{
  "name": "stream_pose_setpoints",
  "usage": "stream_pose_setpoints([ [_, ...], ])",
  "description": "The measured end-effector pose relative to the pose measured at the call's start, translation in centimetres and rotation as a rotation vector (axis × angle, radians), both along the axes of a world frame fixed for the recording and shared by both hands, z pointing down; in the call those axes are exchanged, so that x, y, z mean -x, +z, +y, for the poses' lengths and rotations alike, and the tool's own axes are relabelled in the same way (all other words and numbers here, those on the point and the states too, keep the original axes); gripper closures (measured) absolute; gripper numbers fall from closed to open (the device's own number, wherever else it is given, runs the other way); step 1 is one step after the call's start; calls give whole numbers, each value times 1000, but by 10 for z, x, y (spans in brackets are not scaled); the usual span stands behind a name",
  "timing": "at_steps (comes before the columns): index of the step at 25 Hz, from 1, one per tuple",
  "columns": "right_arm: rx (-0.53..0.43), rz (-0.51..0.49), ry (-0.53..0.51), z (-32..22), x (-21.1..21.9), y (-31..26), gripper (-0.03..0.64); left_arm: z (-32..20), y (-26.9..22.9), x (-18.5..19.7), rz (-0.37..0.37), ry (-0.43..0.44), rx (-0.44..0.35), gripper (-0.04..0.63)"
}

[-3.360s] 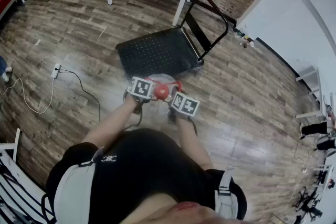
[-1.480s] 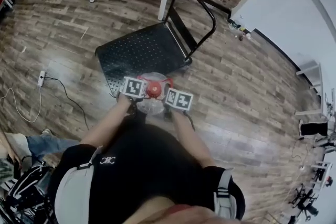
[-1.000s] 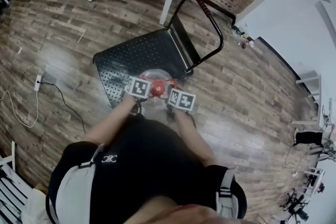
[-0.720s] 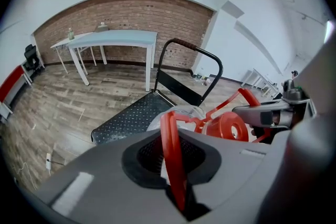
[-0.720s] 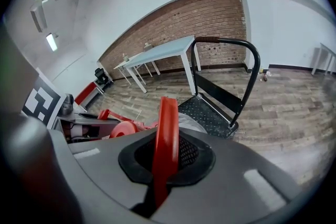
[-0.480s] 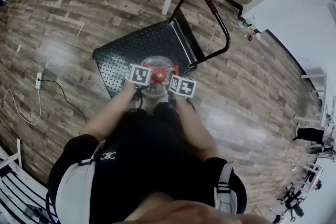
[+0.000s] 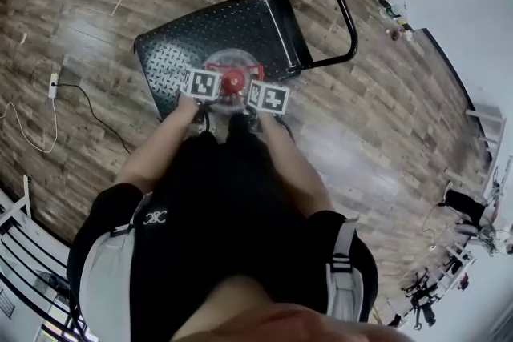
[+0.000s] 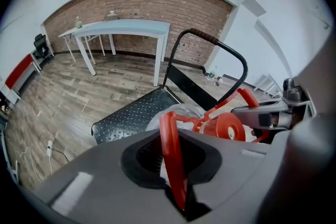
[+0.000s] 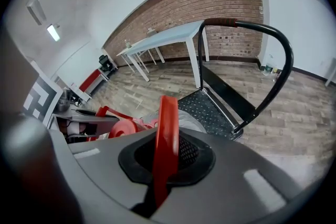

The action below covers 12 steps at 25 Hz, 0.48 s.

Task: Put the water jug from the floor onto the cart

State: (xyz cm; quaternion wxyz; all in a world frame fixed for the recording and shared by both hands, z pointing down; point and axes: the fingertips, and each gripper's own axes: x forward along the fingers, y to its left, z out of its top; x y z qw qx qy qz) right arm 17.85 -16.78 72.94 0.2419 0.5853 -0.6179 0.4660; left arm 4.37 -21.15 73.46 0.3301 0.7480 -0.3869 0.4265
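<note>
Gripping the red handle (image 8: 169, 144) of the water jug (image 7: 231, 62), the left gripper (image 8: 176, 181) and right gripper (image 9: 160, 176) are each clamping narrowly on it. The jug is hanging just below both jaws, over the cart (image 7: 240, 20) deck. Contact with the deck is not discernible. Lifting appears complete. Setting down and releasing are still pending.

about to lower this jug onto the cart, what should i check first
1. Grip of left tongs on red handle: ok, the handle is between the jaws, though they are opening.
2. Grip of right tongs on the handle: ok, clamped on it.
3. The water jug is over the cart deck: ok, above its near half.
4. Jug bottom touching the deck: cannot tell, hidden from above.
5. Clearance from the push bar: ok, it stands apart at the far end.
</note>
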Motion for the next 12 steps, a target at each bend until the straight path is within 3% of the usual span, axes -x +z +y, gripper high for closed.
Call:
stream_pose_setpoints([
  [5, 58, -5, -63, -4, -3, 27, 601, -6, 20, -8, -19, -30, 9, 564],
  [9, 72, 9, -102, -14, -8, 41, 601, 0, 38, -9, -25, -64, 81, 560],
  [12, 75, 34, -132, -20, -11, 51, 601, -2, 48, -12, -23, -70, 75, 555],
])
